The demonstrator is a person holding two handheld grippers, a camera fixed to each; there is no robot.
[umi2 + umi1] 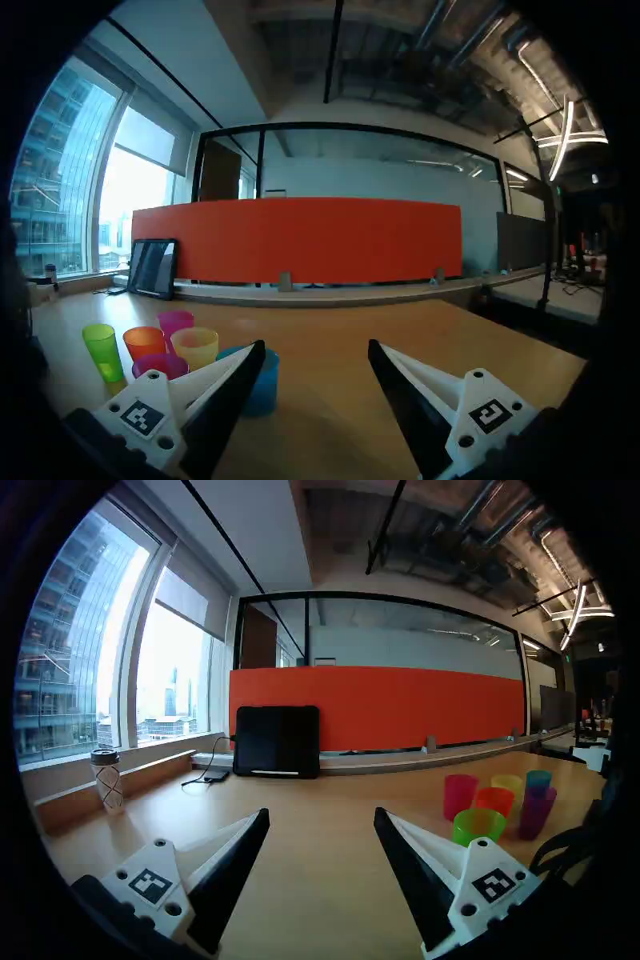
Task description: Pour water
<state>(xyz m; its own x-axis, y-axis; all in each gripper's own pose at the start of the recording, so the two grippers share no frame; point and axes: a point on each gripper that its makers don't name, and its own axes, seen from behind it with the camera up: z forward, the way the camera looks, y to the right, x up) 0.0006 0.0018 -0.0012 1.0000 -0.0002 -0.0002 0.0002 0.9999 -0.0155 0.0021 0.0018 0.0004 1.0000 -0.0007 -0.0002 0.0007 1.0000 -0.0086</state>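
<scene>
Left gripper view first: the left gripper has its fingers spread wide with nothing between them, just bare wooden table underneath. The cups sit in a tight bunch ahead and off to its right, well apart from the fingertips. The green cup is nearest. The orange cup and pink cup are behind it, and the purple cup is on the far side. Can't really tell if any of them has water in it, the angle's too low. Straight ahead a black tablet leans against the orange partition. A lidded tumbler stands far to the left by the window.

Right gripper view: the right gripper is also wide open and holding nothing. Here the bunch is to its left and much closer. The blue cup is right up against the left finger and partly hidden behind it, though I can't say if they touch. The yellow cup and the purple one are just beyond it, and the green one is farthest out. The tablet is way back on the left.
</scene>
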